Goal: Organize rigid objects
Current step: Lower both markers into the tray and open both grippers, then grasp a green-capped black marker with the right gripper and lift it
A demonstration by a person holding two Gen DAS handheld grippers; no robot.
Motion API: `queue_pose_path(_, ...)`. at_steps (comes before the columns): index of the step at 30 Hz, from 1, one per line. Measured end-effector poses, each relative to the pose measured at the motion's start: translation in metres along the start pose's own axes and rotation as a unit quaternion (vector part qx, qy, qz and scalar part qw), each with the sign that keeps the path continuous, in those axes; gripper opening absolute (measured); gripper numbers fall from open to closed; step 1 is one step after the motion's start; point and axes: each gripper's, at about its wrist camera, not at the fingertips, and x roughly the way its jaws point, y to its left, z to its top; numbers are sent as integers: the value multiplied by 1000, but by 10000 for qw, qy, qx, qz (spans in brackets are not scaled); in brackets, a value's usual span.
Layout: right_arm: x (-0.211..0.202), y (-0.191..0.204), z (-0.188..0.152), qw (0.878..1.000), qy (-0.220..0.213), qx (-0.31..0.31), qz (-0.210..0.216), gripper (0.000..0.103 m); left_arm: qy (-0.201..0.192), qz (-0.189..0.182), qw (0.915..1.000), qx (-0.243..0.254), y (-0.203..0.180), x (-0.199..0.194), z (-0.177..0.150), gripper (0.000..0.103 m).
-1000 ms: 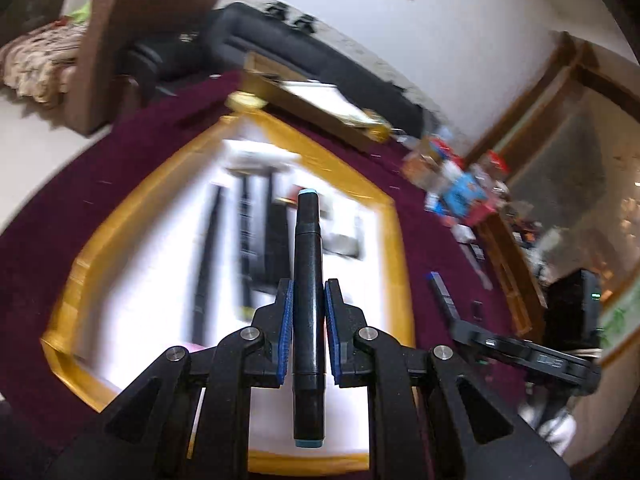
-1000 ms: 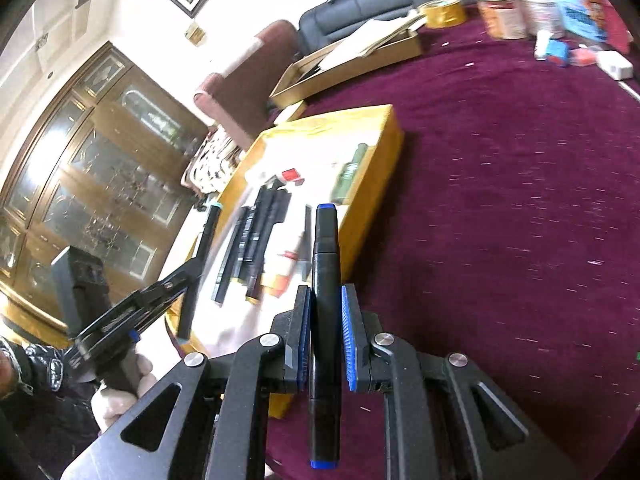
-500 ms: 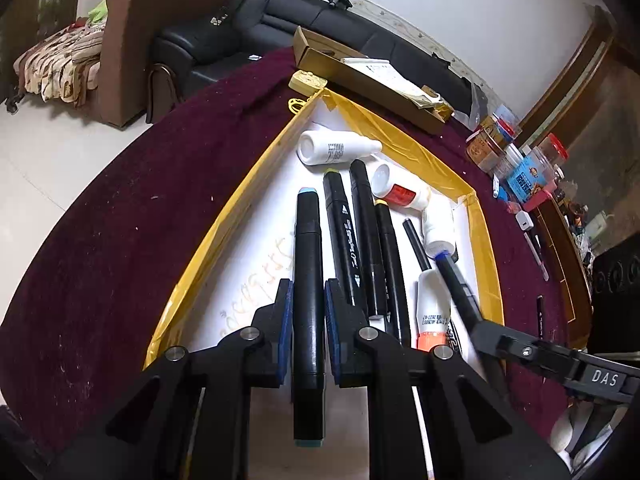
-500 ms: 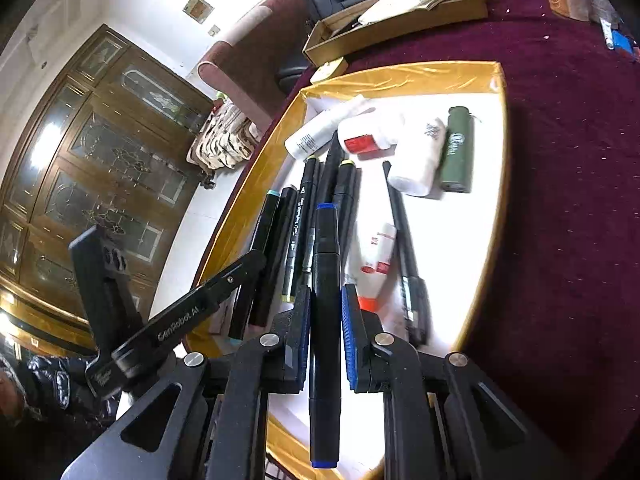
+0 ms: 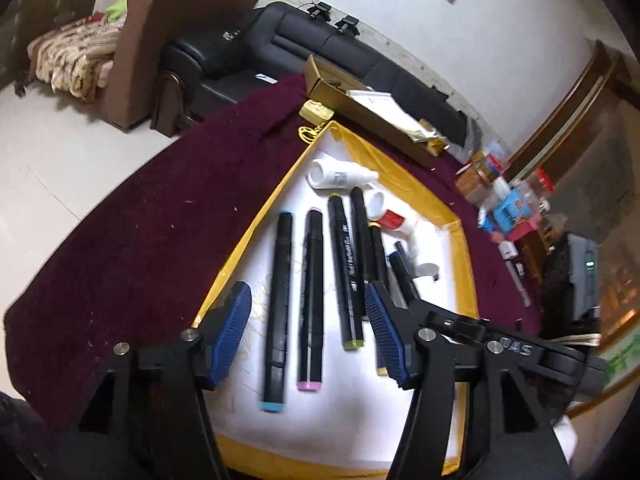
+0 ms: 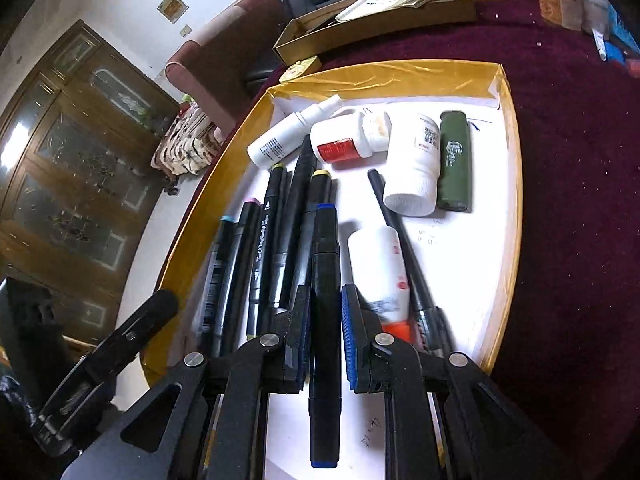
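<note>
Blue-capped marker (image 6: 325,312) half hidden between right tongs (image 6: 325,336).

It is a home living room. A black sofa (image 5: 360,56), brown armchair (image 5: 168,32) and glass-fronted wooden cabinet (image 6: 68,168) show it.

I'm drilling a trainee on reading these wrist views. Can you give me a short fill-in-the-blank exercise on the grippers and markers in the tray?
1. The left gripper has its jaws ____, holding nothing.
2. The right gripper grips a marker with ____ end caps.
3. The light-blue-capped marker lies in the tray, nearest its ____ wall in the left wrist view.
4. The lighter is dark ____.

Missing words: open; blue; left; green
</note>
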Motion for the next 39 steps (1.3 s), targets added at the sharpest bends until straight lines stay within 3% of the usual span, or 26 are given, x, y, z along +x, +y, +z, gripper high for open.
queue_pose_path(8,-18,4,-2,9992,-330,-194,-116,15,-61,-73,9998,-155,3,-6,-1,58)
queue_pose_path(12,-38,-3,-4,9981,-568,-207,-80,21,-159,-38,9997,-199,-4,-17,-4,59)
queue_pose_path(19,-89,-34,-16,9923,-1206,-192,-188,28,-344,-29,9987,385,-51,-30,-13,66)
queue_pose_path(25,-148,-102,-38,9818,-1721,171,-785,30,-82,-273,9960,841,-99,-16,-34,67)
queue_pose_path(30,-192,-187,-56,9649,-1994,1029,-1367,31,309,-505,9898,1299,-144,4,-61,67)
queue_pose_path(34,-210,-229,-64,9560,-2016,1445,-1563,31,620,-534,9820,1705,-179,22,-82,67)
queue_pose_path(39,-205,-253,-61,9575,-1828,1545,-1610,31,859,-257,9692,2292,-212,38,-106,67)
